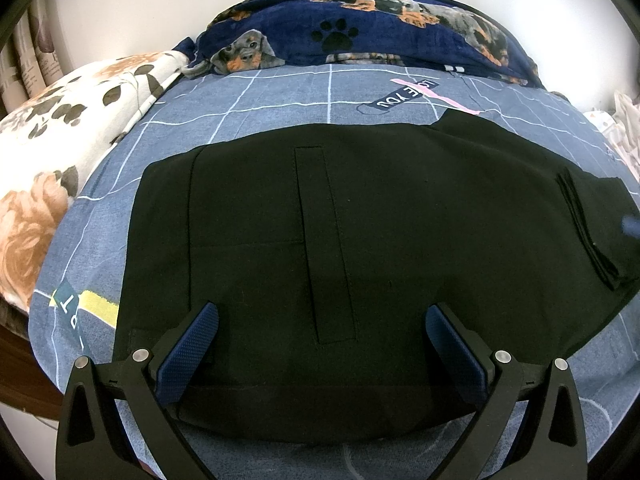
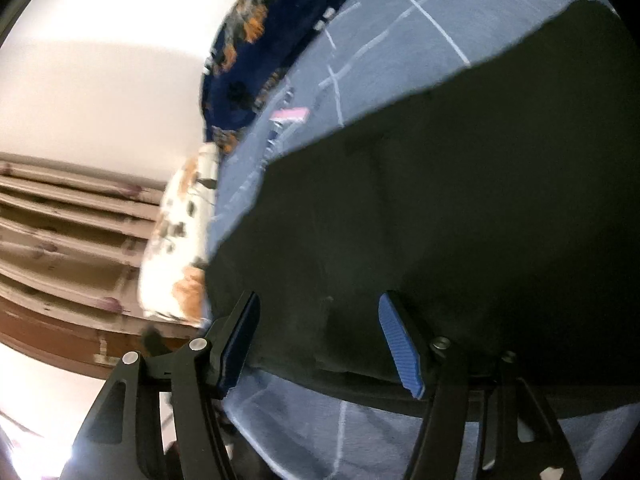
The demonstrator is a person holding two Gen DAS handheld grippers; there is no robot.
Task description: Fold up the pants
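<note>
Here, you are working over a bed covered by a blue-grey sheet [image 1: 280, 100] with thin pale grid lines and small printed labels. A navy blanket [image 1: 380, 40] patterned with dogs and paw prints is bunched along the far edge, and a white floral quilt [image 1: 72, 120] lies at the left. A plain pale wall stands behind the bed; in your right wrist view, which is blurred, a curtain [image 2: 60, 240] hangs beside the bed.

The black pants [image 1: 360, 240] lie flat across the middle of the sheet, already folded into a broad block, with layered edges stacked at its right side.

Your left gripper [image 1: 322, 320] hangs over the near edge of the pants with its jaws spread wide and nothing pinched between the blue pads [image 1: 192, 356].

Your right gripper [image 2: 320, 312] is over another edge of the pants, jaws also apart, the pads clear of the cloth as far as the blur lets you see.
</note>
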